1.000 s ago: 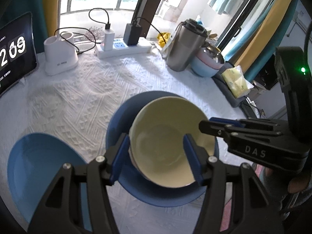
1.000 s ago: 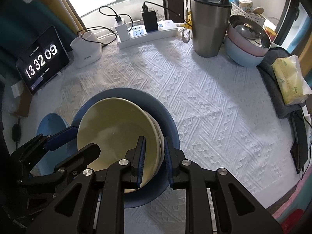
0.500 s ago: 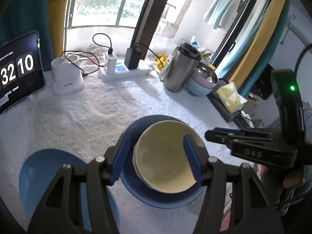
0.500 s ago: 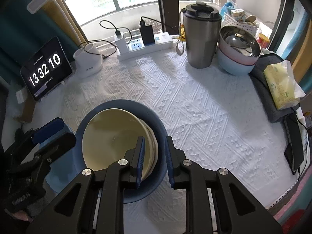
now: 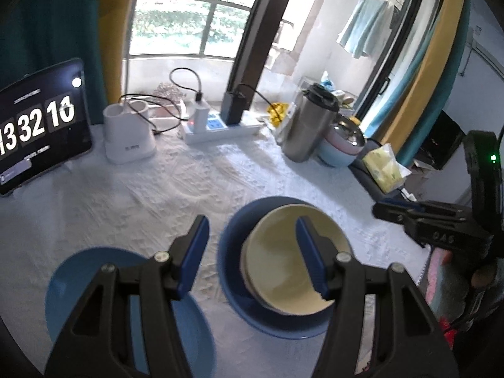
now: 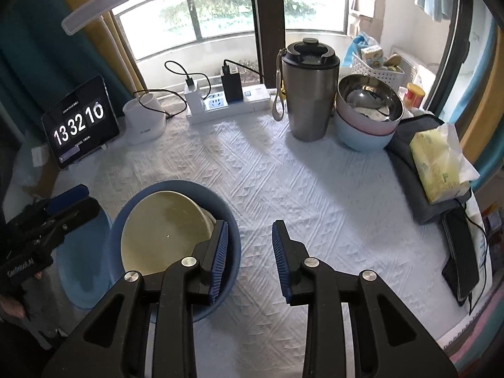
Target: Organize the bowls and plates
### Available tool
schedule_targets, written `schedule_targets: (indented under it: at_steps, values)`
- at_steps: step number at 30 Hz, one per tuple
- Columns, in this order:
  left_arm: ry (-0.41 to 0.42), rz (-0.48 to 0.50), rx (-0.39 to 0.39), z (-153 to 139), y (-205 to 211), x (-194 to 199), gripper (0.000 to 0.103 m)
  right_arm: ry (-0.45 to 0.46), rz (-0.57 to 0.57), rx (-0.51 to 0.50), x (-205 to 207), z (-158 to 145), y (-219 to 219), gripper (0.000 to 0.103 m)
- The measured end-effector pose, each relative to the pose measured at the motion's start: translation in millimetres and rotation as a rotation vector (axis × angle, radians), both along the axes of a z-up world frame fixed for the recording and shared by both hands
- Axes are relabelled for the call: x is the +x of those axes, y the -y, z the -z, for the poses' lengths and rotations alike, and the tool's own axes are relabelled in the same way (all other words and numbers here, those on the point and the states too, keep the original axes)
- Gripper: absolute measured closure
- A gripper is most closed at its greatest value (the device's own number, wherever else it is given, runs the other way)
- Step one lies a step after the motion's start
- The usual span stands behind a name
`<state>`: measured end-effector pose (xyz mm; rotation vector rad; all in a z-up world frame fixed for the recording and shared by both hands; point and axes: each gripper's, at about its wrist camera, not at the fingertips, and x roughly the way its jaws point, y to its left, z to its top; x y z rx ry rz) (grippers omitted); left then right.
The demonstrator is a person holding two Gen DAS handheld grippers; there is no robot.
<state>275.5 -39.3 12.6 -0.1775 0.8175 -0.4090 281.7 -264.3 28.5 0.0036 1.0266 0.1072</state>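
Currently: cream bowl (image 6: 163,230) nested in blue plate (image 6: 228,220) on white cloth (image 6: 315,195). Right gripper (image 6: 249,256) just opening, empty. Left gripper (image 5: 252,252) parted, empty, above the bowl.

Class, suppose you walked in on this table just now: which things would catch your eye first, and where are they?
The cream bowl nested in a blue bowl near the table's front, with the right gripper hanging open just beside it, its jaws just having opened. Behind, the tablet clock glows at far left, and a steel tumbler stands by the window.
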Motion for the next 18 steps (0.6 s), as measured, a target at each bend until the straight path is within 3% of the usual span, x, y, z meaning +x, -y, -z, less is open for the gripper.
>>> schedule_targets:
  at_steps: [12,18]
  values:
    - [-0.085,-0.042,0.076,47,-8,-5,0.044,0.055,-0.111,-0.012,-18,22,1,0.072]
    - [-0.1,-0.065,0.127,62,-7,-12,0.044,0.087,-0.12,0.035,-24,32,4,0.072]
